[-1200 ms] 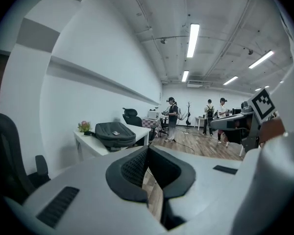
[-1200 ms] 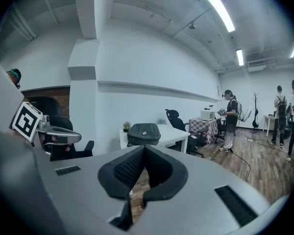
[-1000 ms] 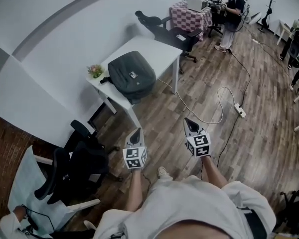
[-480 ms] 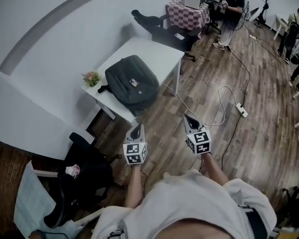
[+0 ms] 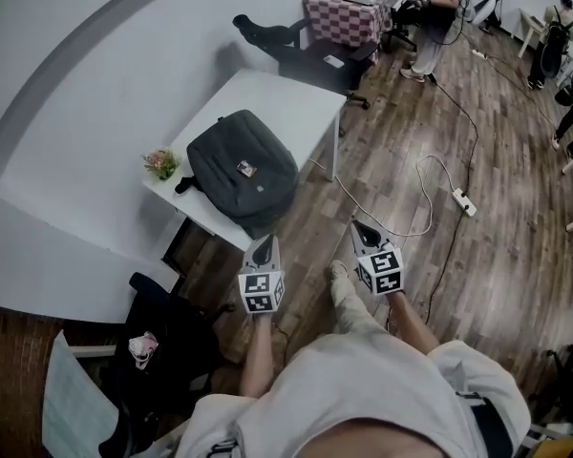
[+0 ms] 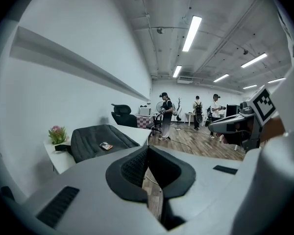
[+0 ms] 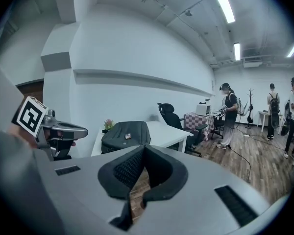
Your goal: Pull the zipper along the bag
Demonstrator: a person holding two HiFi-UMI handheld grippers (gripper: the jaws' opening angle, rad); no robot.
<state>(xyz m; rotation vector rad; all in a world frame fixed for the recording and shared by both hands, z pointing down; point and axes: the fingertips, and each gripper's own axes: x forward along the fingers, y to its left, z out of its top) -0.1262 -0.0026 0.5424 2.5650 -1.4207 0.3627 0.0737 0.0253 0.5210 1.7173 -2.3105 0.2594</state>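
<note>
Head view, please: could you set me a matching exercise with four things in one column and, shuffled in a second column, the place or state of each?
Things:
1. backpack
2. flowers
3. power strip
4. left claw

Places or states:
A. on the wooden floor
B. shut, in the air, short of the white table
C. lying flat on the table
D. standing at the table's corner

Pairs: 1-C, 2-D, 3-A, 4-B.
</note>
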